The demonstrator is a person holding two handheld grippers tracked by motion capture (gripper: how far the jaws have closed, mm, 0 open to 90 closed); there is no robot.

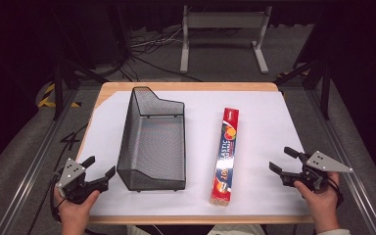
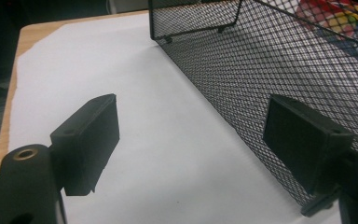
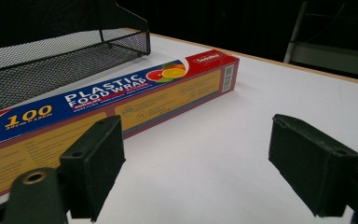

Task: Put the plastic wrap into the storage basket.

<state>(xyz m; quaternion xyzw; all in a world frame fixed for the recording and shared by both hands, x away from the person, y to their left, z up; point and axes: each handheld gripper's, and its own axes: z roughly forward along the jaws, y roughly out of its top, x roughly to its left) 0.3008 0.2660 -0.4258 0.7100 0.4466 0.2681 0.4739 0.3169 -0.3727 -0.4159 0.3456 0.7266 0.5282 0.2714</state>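
Observation:
A long plastic food wrap box [image 1: 225, 155] lies flat on the white sheet, right of centre, its length running away from me. A black wire mesh basket [image 1: 152, 142] stands to its left. My left gripper [image 1: 99, 167] sits at the near left, open, beside the basket's near left corner. In the left gripper view the basket's mesh wall [image 2: 279, 70] runs just past the right jaw, with nothing between the jaws. My right gripper [image 1: 283, 160] rests at the near right, open, apart from the box. The right gripper view shows the box [image 3: 121, 100] ahead and left of the open jaws.
The white sheet [image 1: 269, 122] covers most of the wooden table [image 1: 186, 86]. A grey metal stand [image 1: 223, 29] and cables lie on the floor beyond the far edge. Metal rails run along both sides of the table.

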